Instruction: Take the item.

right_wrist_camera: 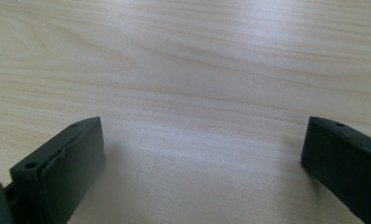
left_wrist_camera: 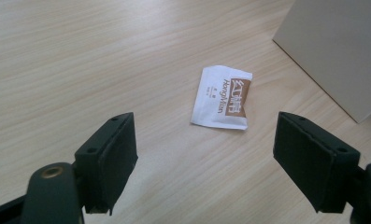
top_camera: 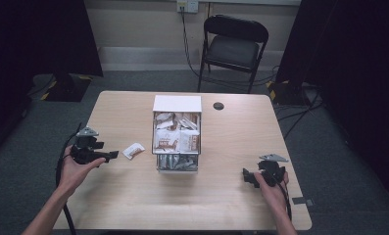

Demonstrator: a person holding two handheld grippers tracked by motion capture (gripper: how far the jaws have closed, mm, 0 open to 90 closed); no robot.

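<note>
A small white and brown sachet lies flat on the wooden table, left of a white box packed with several similar sachets. My left gripper sits just left of the loose sachet, held in a hand, jaws wide apart. In the left gripper view the sachet lies beyond the gripper, apart from both pads, with nothing between them. My right gripper rests low at the table's right front, open, with bare wood between its jaws in the right gripper view.
The box's white side wall stands close to the right of the loose sachet. A round black cable hole sits at the table's back. A black folding chair stands behind the table. Forearms come in from the bottom edge.
</note>
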